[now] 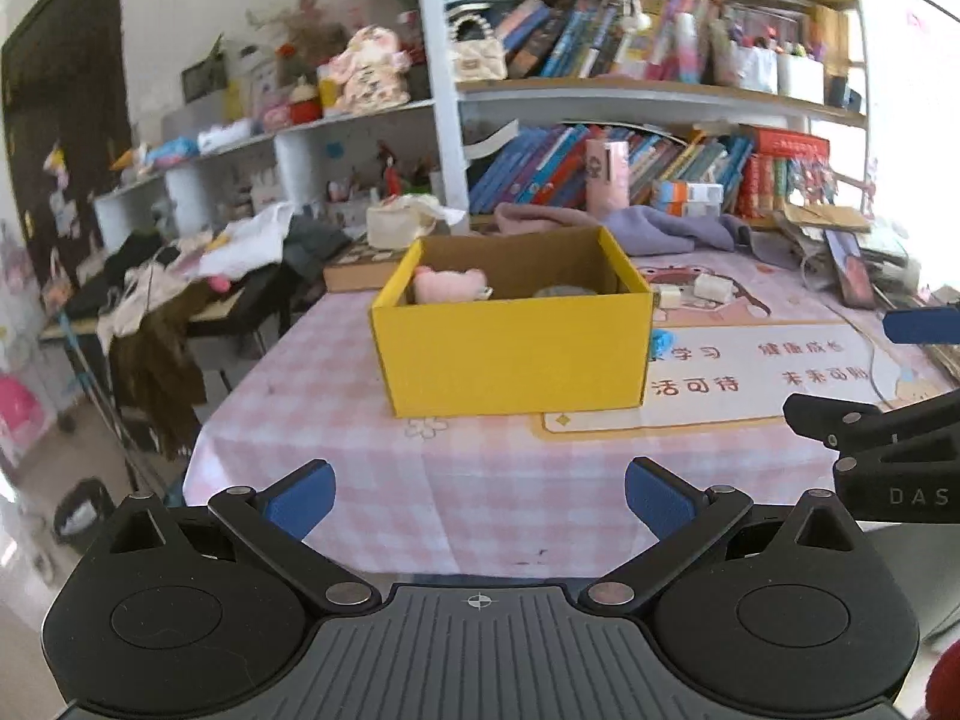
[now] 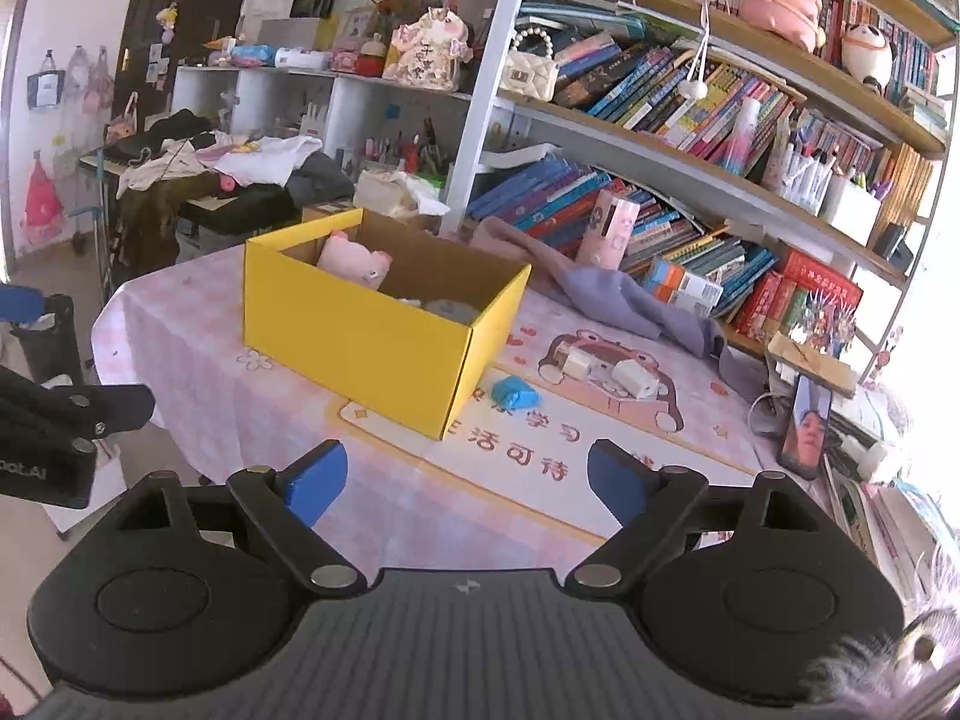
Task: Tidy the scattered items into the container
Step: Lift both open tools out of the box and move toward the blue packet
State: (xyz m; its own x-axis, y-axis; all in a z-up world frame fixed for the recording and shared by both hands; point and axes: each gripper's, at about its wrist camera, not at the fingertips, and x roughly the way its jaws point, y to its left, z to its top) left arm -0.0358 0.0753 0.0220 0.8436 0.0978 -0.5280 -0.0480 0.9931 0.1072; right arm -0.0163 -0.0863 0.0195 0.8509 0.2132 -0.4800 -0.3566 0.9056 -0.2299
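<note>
A yellow cardboard box point(image 1: 516, 354) point(image 2: 354, 342) stands on the pink checked tablecloth. Inside it lie a pink plush pig point(image 1: 449, 283) point(image 2: 354, 259) and a grey item point(image 2: 451, 307). Right of the box, on the printed mat, lie a crumpled blue item point(image 2: 515, 393) point(image 1: 660, 341) and two white chargers point(image 2: 635, 379) point(image 2: 575, 363) point(image 1: 713, 287). My left gripper point(image 1: 480, 501) is open and empty, short of the box's front. My right gripper point(image 2: 467, 479) is open and empty, aimed at the box's right corner. Each gripper shows at the edge of the other's view.
A purple cloth point(image 2: 606, 294) lies behind the box, beside a pink cylinder point(image 2: 612, 227). Bookshelves point(image 2: 690, 120) run along the back. A phone point(image 2: 807, 426) leans at the table's right edge amid papers. A chair heaped with clothes point(image 1: 180, 282) stands left of the table.
</note>
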